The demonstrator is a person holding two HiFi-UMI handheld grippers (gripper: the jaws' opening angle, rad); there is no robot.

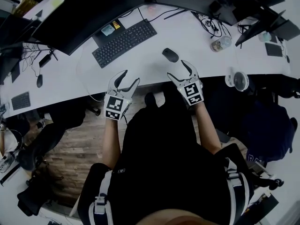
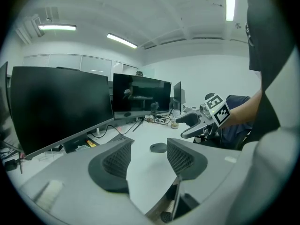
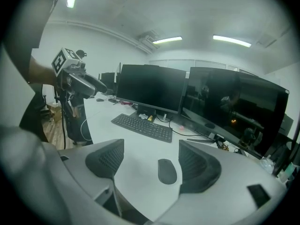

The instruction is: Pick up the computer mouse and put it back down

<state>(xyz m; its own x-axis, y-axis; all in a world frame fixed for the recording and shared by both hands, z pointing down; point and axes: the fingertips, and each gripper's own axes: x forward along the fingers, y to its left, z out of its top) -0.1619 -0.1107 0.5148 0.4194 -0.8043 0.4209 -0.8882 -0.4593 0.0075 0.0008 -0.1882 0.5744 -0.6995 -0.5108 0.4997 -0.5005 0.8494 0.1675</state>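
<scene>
Task not started, judging from the layout. The computer mouse (image 1: 170, 55) lies flat on the white desk (image 1: 140, 62), just right of the black keyboard (image 1: 124, 42) and apart from it, with nothing touching it.

Right gripper (image 1: 178, 69): right of the keyboard and nearer the person, at the desk edge. Jaws wide apart and holding nothing. In the right gripper view the mouse (image 3: 167, 171) shows in the gap between the two jaws, closer to the right-hand one. The head view puts it a bit beyond the fingertips, so it is lined up but not gripped.

Left gripper (image 1: 130, 77): in front of the keyboard on the person's side, also at the desk edge. Jaws apart, empty, only bare desk between them. Its own view shows the mouse (image 2: 159, 147) further off past the jaws, so this one looks idle.

Done: nothing visible; at most the right gripper is aimed at the mouse.
Left: move forward over the mouse, close on it, lift, lower it to the desk, release. The right gripper is the likely one to do this, being nearest.
</scene>
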